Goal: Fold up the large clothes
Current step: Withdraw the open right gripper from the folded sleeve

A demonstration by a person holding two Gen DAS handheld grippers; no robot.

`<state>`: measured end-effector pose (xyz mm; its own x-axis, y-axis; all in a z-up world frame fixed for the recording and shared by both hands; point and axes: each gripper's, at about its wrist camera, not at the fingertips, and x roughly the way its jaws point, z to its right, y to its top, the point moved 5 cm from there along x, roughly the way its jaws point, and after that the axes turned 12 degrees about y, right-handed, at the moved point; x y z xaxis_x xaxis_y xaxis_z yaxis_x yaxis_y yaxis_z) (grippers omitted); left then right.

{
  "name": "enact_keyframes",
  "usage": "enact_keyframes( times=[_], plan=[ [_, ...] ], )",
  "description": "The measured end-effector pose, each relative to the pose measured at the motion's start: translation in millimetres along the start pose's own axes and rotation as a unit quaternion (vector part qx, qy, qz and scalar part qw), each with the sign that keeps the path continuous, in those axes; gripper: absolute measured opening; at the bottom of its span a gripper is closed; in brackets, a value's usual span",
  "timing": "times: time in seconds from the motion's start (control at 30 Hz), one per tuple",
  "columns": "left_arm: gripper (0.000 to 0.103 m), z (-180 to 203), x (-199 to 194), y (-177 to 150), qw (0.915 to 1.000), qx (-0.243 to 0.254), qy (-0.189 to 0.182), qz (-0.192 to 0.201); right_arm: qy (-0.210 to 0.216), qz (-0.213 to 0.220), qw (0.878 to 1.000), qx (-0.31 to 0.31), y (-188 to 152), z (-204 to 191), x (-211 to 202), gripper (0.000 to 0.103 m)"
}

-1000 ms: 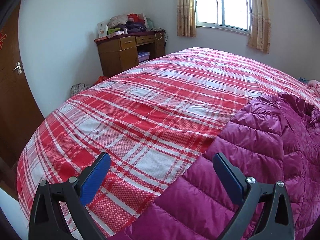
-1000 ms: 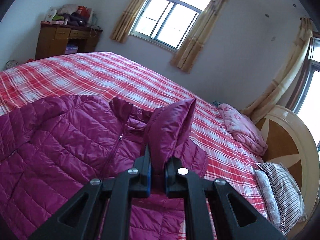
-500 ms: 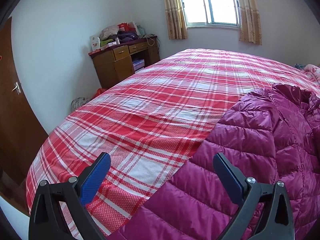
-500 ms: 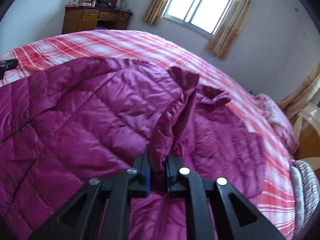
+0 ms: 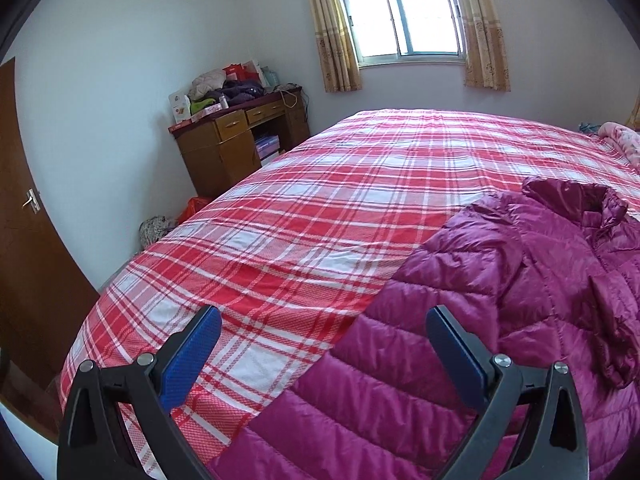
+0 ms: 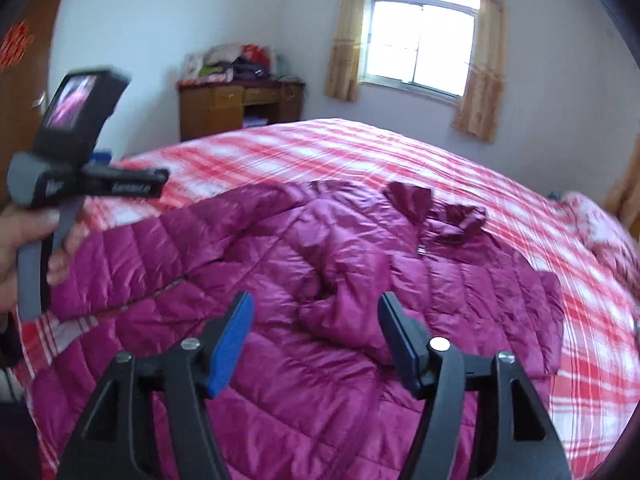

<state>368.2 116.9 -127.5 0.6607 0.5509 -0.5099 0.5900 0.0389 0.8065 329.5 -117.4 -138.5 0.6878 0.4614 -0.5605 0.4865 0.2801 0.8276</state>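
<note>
Magenta jacket (image 6: pixel 320 280) lies on the bed (image 5: pixel 320 208); your right gripper (image 6: pixel 316 332), jaws wide, hovers over its bunched sleeve (image 6: pixel 340 312), nearer than your wide-open left gripper (image 5: pixel 324 348).

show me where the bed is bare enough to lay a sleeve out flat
Bare plaid bedspread runs from the purple jacket toward the window wall and the desk corner. It is crowded on the jacket itself, where the folded-in sleeve lies bunched, and by the pink blanket.
</note>
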Motion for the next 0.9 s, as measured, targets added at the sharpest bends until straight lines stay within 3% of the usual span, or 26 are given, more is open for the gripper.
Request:
enact_keyframes(
  times=[0.1, 0.2, 0.37, 0.47, 0.53, 0.67, 0.8, 0.9],
  plan=[
    [0.102, 22, -17, 7, 0.9996, 0.009, -0.025, 0.008, -0.063, -0.034, 0.995, 0.074, -1, 49, 19, 0.039],
    [0.102, 51, -41, 15, 0.9983, 0.023, -0.041, 0.035, -0.078, -0.06, 0.987, 0.123, -9, 80, 44, 0.039],
    [0.102, 102, -59, 18, 0.9958, 0.051, -0.062, 0.045, -0.04, -0.106, 0.988, 0.101, -26, 53, 84, 0.039],
    [0.102, 129, -61, 17, 0.9948, 0.066, -0.062, 0.046, -0.058, -0.115, 0.99, 0.058, -27, 34, 95, 0.038],
    [0.102, 146, -59, 16, 0.9943, 0.077, -0.06, 0.044, -0.049, -0.114, 0.991, 0.057, -26, 30, 96, 0.038],
    [0.102, 165, -52, 13, 0.9939, 0.095, -0.047, 0.03, -0.016, -0.103, 0.991, 0.084, -23, 41, 77, 0.038],
    [0.102, 174, -62, 21, 0.9932, 0.093, -0.048, 0.05, -0.042, -0.07, 0.992, 0.101, -19, 70, 25, 0.039],
    [0.102, 189, -72, 23, 0.9906, 0.108, -0.043, 0.072, -0.087, -0.042, 0.984, 0.152, -10, 113, 1, 0.039]
  ],
)
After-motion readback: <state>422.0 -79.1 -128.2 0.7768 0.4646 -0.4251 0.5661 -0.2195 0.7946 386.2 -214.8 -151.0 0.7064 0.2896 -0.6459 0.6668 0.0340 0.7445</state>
